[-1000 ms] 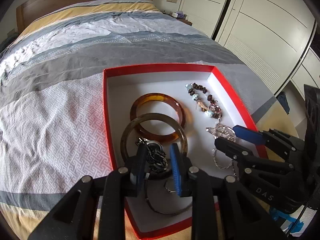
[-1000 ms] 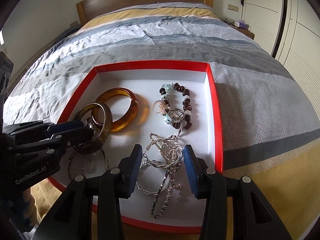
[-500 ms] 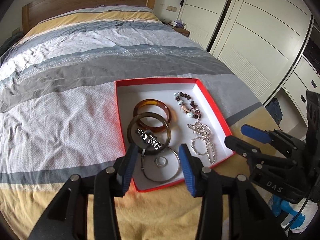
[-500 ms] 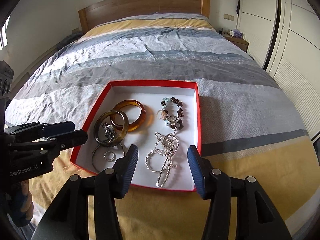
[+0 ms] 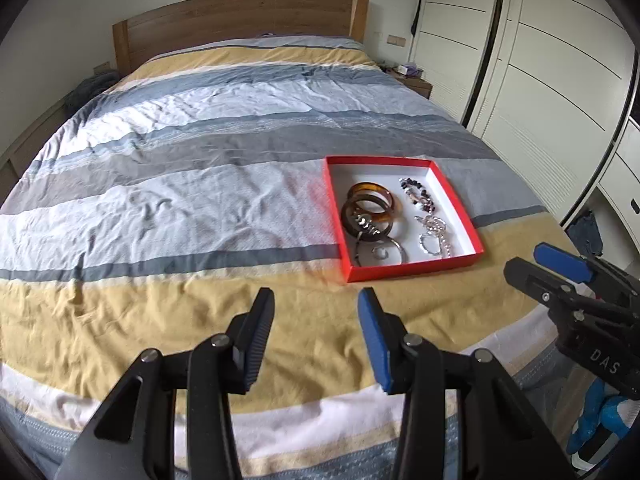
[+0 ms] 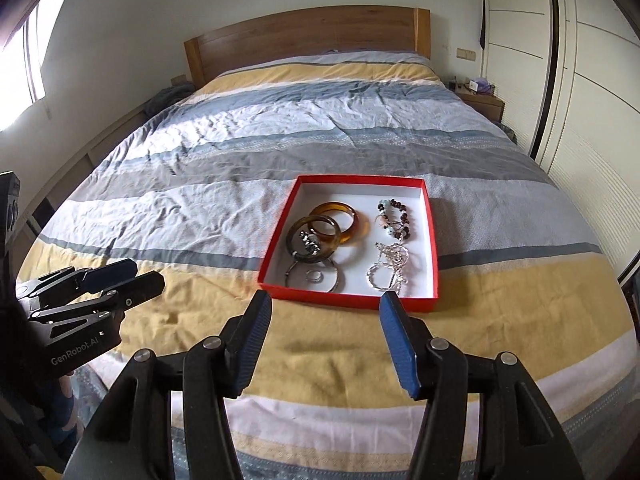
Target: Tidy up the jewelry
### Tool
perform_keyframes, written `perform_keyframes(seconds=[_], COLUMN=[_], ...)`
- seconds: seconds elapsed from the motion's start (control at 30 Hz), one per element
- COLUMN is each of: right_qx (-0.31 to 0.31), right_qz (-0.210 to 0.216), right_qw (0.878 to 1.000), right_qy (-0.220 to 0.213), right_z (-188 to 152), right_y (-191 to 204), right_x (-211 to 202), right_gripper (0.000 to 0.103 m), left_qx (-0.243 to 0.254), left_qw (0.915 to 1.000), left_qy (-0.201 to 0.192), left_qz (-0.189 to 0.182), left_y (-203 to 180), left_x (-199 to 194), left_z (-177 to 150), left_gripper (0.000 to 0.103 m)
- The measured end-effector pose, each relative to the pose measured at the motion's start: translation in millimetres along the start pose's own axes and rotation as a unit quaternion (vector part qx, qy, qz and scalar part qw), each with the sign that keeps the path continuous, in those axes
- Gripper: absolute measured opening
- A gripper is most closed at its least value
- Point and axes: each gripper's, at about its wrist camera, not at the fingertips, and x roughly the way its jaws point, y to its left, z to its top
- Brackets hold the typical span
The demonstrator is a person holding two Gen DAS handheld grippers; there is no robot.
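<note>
The left gripper (image 5: 316,304) holds its jaws wide apart with nothing between them, hanging above the yellow band of the bedspread (image 5: 168,184), well short of the red box (image 5: 416,266). The right gripper (image 6: 325,306) likewise has its jaws spread wide and empty; its fingertips (image 6: 390,304) sit just short of the red box's near wall (image 6: 348,298) in the right wrist view, not touching it. Each gripper also shows from the side in the other's camera: the right one at the right edge of the left wrist view (image 5: 540,266), the left one at the left edge of the right wrist view (image 6: 136,274).

The red box lies on the bed, on the bedspread, toward the foot end and the wardrobe side. All the jewelry sits inside the box on its white floor. In the box's far-left part an amber bangle (image 6: 340,222) lies flat, and a darker brown bangle (image 6: 314,236) overlaps its near-left edge. A small metal ornament (image 6: 310,242) rests within the brown bangle's ring. At the box's near-left corner a thin metal hoop (image 6: 316,276) lies flat with a small ring (image 6: 314,276) inside it. In the box's far-right part is a beaded bracelet (image 6: 394,220) of dark and pale beads. Nearer than it, along the box's right side, silver chains (image 6: 390,266) lie in a loose tangle.

Beyond the box the striped bedspread runs to a wooden headboard (image 6: 308,46). White wardrobe doors (image 6: 592,92) stand to the box's right, with a small nightstand (image 6: 482,106) next to the headboard.
</note>
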Motion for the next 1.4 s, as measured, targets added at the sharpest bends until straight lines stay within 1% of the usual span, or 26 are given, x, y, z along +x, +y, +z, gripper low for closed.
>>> perform_keyframes(seconds=[0.1, 0.3, 0.47, 0.6, 0.97, 1.4], right_qx=[-0.01, -0.031, -0.042, -0.048, -0.052, -0.038], right_qz=[0.008, 0.015, 0.014, 0.013, 0.012, 0.006], right_qw=[1.0, 0.999, 0.999, 0.998, 0.998, 0.999], right_qy=[-0.008, -0.019, -0.026, -0.027, -0.025, -0.014], right_z=[-9, -25, -35, -41, -56, -69], right_y=[19, 51, 69, 77, 81, 72], right_x=[-21, -52, -70, -80, -91, -86], right_gripper=[0.056, 0.056, 0.057, 0.058, 0.059, 0.059], left_qx=[-0.002, -0.002, -0.013, -0.018, -0.022, -0.023], left_qw=[0.9995, 0.9958, 0.9932, 0.9918, 0.9899, 0.9906], left_qy=[-0.017, -0.065, -0.091, -0.103, -0.116, -0.11], left_qz=[0.027, 0.064, 0.071, 0.074, 0.078, 0.079], left_y=[10, 24, 38, 47, 54, 60], left_x=[-30, -83, -113, -129, -148, -147], left_z=[-12, -35, -50, -61, -82, -95], left_gripper=[0.042, 0.043, 0.043, 0.043, 0.043, 0.043])
